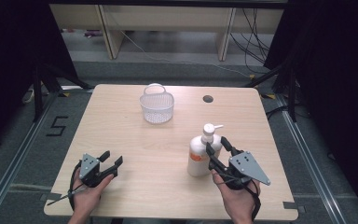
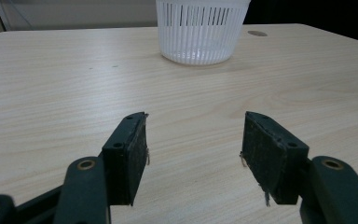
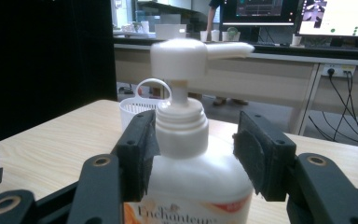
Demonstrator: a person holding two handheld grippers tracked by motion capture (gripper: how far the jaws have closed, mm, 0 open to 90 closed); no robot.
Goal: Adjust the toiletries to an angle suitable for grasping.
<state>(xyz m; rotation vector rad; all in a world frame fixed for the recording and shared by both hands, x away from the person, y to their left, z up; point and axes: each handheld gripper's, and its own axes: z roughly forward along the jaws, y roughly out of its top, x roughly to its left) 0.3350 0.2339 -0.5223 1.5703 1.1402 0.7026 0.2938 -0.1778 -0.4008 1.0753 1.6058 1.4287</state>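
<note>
Best to center the right gripper (image 3: 193,151), jaws spread either side of the pump bottle's (image 1: 203,154) white collar with a clear gap on one side, then squeeze squarely below the cap before lifting. White bottle, orange label, spout sideways, upright near the surface's (image 1: 135,154) right front corner. Left gripper (image 2: 193,154) spread, empty, near the left front corner.
</note>
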